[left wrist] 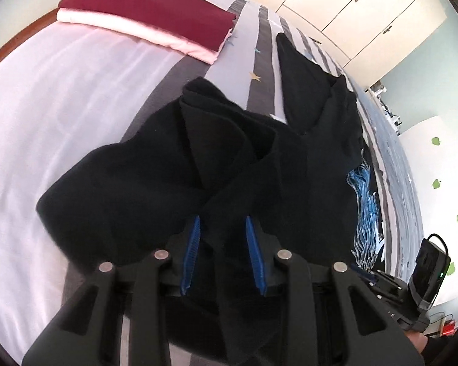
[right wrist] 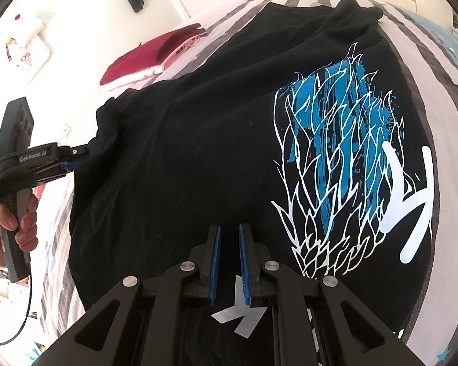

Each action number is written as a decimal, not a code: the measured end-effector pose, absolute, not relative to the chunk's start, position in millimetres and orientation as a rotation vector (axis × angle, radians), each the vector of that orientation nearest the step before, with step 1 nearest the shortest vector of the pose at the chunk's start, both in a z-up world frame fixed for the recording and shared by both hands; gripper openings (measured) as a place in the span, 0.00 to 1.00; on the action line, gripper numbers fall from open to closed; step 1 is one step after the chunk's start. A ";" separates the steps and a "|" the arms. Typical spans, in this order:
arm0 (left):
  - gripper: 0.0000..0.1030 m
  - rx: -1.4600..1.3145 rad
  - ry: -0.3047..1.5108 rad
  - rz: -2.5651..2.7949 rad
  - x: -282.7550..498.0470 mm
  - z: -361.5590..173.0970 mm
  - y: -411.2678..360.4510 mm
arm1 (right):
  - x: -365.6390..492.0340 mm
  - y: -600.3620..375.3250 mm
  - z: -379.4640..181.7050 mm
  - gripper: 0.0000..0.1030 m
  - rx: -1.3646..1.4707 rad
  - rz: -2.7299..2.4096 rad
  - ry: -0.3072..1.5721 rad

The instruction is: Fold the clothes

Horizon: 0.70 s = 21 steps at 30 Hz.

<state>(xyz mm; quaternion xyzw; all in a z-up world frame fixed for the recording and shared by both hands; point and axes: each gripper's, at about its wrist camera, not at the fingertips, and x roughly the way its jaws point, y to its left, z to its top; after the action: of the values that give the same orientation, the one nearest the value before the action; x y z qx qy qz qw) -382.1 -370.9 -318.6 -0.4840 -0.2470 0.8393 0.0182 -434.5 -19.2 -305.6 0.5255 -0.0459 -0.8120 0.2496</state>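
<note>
A black t-shirt (right wrist: 183,152) with a blue and white print (right wrist: 345,158) is spread print-up across the striped bed (left wrist: 61,116); a bunched sleeve of it is clamped between the blue pads of the left gripper (left wrist: 223,238), held by a hand (right wrist: 6,222) near the bed's left edge; the right gripper (right wrist: 229,262) is nearly closed with black cloth pinched at the near edge; a folded maroon and pink stack (left wrist: 149,15) is parked by the far corner.
</note>
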 end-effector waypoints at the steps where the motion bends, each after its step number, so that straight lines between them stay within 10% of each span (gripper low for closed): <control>1: 0.19 -1.482 -0.749 2.620 -380.4 -314.9 -370.4 | -434.5 -19.6 -305.6 0.11 1.430 -2.212 -0.125; 4: 0.03 -1.462 -0.692 2.655 -378.0 -307.1 -372.2 | -433.8 -20.2 -305.4 0.11 1.429 -2.214 -0.122; 21: 0.07 -1.806 -0.584 2.915 -335.4 -289.4 -482.2 | -429.9 -22.8 -303.8 0.11 1.434 -2.226 -0.101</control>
<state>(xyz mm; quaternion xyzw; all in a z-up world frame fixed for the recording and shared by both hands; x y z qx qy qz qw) -335.4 -482.2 -289.4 -0.5118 -0.1656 0.8261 -0.1678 -429.9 -22.8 -303.8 0.5248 -0.0370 -0.8148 0.2435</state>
